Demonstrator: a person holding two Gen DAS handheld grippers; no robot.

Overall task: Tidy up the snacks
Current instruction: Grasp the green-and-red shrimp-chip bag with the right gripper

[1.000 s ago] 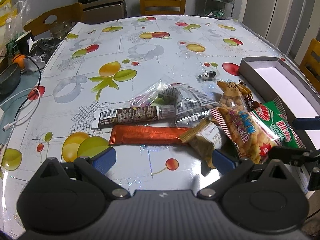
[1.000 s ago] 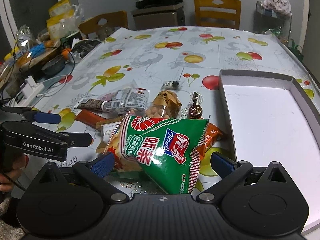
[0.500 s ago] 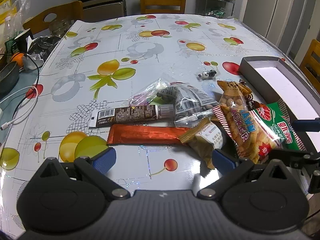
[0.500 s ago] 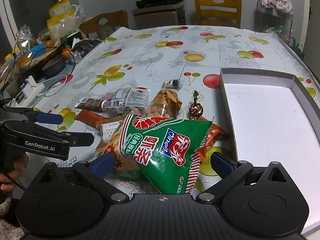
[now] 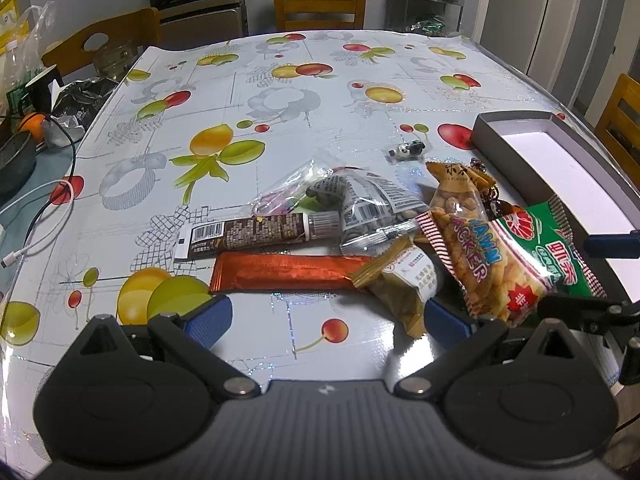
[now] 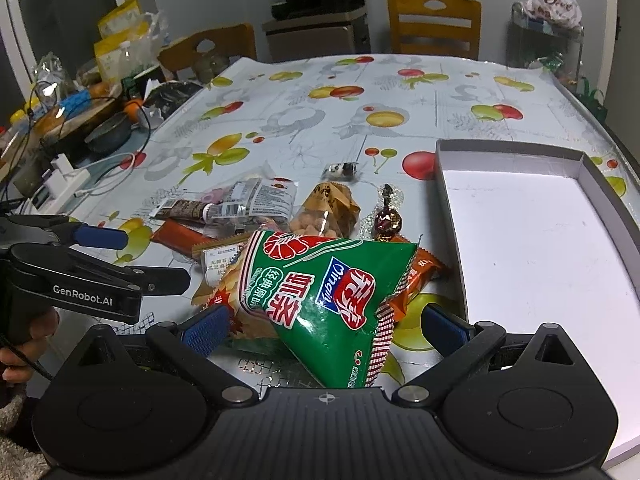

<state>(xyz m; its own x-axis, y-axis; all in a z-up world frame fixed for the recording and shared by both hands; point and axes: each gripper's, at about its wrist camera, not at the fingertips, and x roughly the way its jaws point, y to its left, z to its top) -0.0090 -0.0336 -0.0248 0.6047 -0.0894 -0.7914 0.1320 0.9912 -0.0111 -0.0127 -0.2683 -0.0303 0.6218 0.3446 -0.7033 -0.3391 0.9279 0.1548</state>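
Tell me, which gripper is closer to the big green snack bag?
Right. The right gripper has the green snack bag lying between its open fingers. The left gripper sits off to the bag's left, over bare tablecloth by the orange bar.

We see the far desk (image 5: pixel 304 80) lying bare. Nearer us, the snack heap (image 6: pixel 304 248) crowds against the box (image 6: pixel 450 216) wall.

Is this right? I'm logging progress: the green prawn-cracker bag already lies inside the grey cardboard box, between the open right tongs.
Not quite. The right wrist view shows the green prawn-cracker bag on the snack pile beside the empty grey cardboard box, between the open right tongs.
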